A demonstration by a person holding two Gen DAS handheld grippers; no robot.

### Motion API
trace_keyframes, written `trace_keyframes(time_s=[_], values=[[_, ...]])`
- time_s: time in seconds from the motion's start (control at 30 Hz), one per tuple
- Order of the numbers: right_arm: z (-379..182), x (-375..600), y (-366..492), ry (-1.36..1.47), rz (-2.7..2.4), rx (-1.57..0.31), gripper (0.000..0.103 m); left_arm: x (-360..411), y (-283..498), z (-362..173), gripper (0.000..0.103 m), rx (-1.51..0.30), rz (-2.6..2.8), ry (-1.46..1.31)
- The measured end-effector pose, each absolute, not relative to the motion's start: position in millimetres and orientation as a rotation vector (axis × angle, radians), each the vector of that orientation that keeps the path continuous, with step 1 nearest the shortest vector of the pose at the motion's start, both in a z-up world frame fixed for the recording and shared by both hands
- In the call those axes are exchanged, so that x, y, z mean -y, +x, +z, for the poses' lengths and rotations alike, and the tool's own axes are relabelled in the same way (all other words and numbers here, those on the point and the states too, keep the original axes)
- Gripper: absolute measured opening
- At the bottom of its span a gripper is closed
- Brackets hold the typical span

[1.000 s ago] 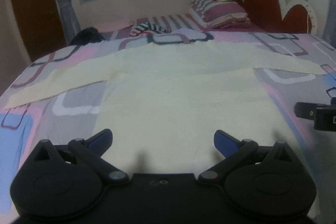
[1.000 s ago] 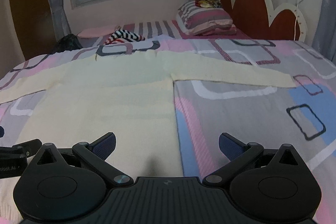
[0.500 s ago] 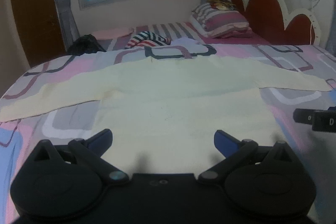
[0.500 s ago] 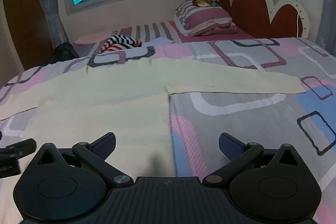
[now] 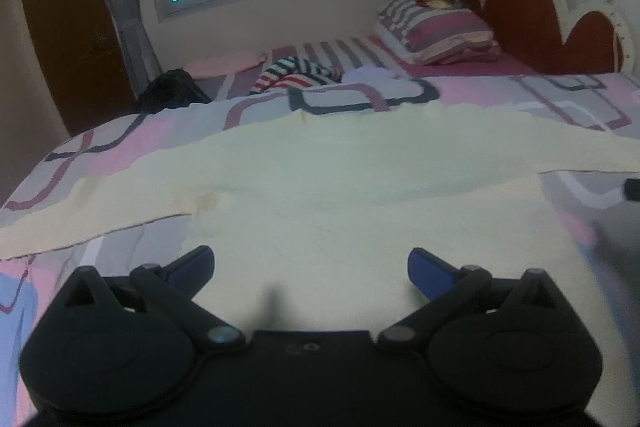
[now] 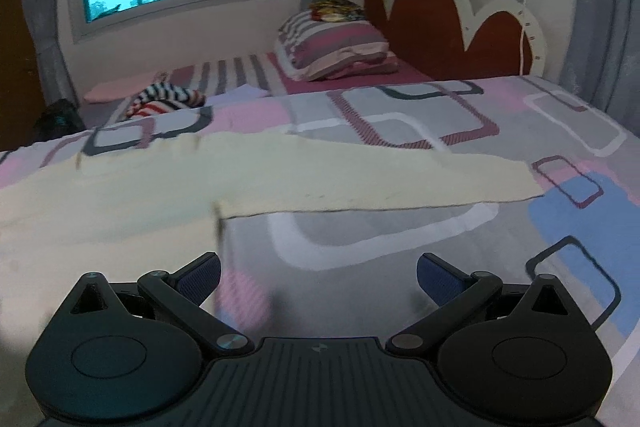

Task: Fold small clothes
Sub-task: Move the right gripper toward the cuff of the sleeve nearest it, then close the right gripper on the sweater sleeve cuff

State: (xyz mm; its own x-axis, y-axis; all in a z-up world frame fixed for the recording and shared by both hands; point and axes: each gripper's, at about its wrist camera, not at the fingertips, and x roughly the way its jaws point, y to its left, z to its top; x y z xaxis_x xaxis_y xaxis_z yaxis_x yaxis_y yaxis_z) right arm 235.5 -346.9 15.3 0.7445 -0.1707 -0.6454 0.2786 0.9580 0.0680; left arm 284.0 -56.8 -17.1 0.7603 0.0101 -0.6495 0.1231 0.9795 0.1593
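Sweater (image 5: 360,195): cream knit, flat on bed (image 6: 400,239); judged soft, light, limp. Best pinched at hem corners or cuffs. Left hand-held gripper (image 5: 310,263) and right hand-held gripper (image 6: 318,273) were spread, empty.

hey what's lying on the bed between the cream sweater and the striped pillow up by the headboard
In the right wrist view, only bare patterned bedspread lies between the cream sweater and the striped pillow. The striped garment sits off to the left.
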Motion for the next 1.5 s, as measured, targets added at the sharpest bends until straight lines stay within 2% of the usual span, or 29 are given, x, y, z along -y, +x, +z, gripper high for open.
trace_keyframes(time_s=[0.83,0.9,0.93,1.23,1.3,1.33,1.37,1.5], values=[[-22.3,482.1,289.4,0.192,-0.519,-0.617,0.103,46.9,350.8,-60.1,0.103,-0.740,0.073,0.173],[-27.5,491.6,289.9,0.194,-0.529,-0.620,0.092,47.2,351.4,-61.2,0.103,-0.737,0.079,0.167],[-30.3,496.4,290.1,0.199,-0.530,-0.627,0.080,47.6,352.1,-61.4,0.103,-0.736,0.081,0.161],[-46.5,534.2,275.8,0.292,-0.579,-0.615,0.078,57.1,348.3,-61.7,0.103,-0.698,0.077,0.142],[-49.6,542.7,273.2,0.321,-0.590,-0.605,0.074,57.8,349.0,-62.4,0.103,-0.701,0.073,0.150],[-51.8,548.4,272.1,0.342,-0.595,-0.601,0.066,57.9,349.3,-62.7,0.103,-0.703,0.071,0.152],[-54.0,553.4,271.8,0.363,-0.600,-0.601,0.063,57.9,349.6,-63.2,0.103,-0.704,0.071,0.158],[-58.9,569.5,269.7,0.418,-0.624,-0.587,0.063,54.1,351.0,-63.7,0.103,-0.700,0.088,0.169]])
